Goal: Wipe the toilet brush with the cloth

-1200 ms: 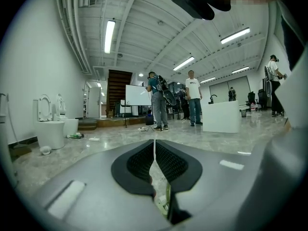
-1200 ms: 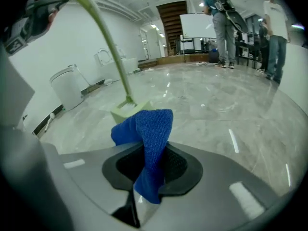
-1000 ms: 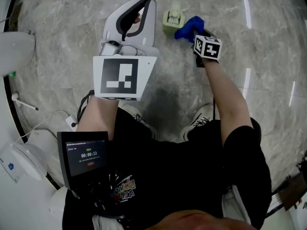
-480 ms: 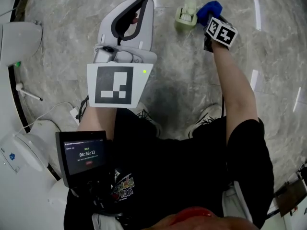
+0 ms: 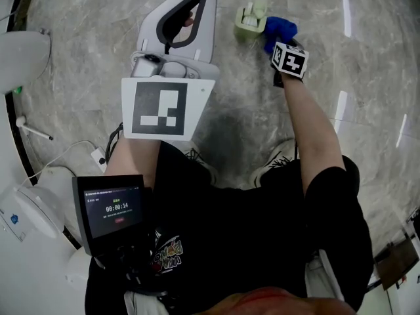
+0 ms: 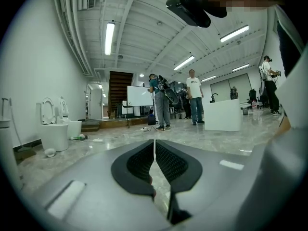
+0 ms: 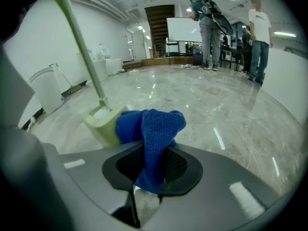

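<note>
Grey marble floor (image 5: 98,51), pale green toilet brush holder (image 5: 248,26) upright on it.

Toilet brush (image 7: 81,52) standing in its holder (image 5: 246,25) on the floor (image 5: 341,64), cloth (image 5: 281,27) just right of the holder.

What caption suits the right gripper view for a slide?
Right gripper, shut on a blue cloth, beside the green toilet brush standing in its holder on the floor.
</note>
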Available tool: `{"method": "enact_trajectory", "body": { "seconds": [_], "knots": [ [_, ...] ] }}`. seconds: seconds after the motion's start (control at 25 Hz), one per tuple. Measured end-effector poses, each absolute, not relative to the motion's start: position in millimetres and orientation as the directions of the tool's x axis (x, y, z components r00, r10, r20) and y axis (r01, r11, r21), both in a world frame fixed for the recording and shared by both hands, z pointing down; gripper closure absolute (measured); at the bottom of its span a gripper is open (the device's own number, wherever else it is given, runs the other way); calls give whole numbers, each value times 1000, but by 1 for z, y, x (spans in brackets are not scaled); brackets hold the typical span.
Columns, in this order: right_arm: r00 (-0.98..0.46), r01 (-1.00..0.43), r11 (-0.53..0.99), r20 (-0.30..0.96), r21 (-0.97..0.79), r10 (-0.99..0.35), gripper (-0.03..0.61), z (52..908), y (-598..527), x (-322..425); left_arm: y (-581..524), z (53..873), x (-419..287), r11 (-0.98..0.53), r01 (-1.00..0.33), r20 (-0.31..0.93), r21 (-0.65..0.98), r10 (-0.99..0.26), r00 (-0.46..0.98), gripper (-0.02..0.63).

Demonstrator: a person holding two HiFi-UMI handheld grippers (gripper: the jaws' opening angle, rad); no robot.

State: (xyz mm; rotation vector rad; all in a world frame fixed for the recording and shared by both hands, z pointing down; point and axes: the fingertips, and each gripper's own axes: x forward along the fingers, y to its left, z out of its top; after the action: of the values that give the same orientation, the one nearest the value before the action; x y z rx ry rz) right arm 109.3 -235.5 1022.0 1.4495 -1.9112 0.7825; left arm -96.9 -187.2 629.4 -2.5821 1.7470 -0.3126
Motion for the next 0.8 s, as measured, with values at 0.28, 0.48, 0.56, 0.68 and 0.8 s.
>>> {"method": "enact_trajectory", "body": {
  "seconds": [0.28,0.48,0.56,0.68,0.8],
  "knots": [
    [-284,-869,493,793,24,-539,495,1027,-188,67,-190,627,-91,-386,-916,154,-106,-917,368,601],
    [-323,-696,702,810,147,-490,495,1023,-161,49,-191,625,-88,-386,-917,153,-102,-917,369,601],
    [-351,-561,800,813,215,-464,495,1022,-148,38,-192,623,-87,-386,-917,145,-96,-917,371,601],
    [-424,-401,878,798,260,-429,495,1014,-135,12,-192,619,-82,-392,-915,134,-96,-916,378,601],
    [-502,-378,896,762,233,-410,495,998,-132,-22,-190,618,-76,-399,-910,132,-110,-914,385,601]
  ]
}}
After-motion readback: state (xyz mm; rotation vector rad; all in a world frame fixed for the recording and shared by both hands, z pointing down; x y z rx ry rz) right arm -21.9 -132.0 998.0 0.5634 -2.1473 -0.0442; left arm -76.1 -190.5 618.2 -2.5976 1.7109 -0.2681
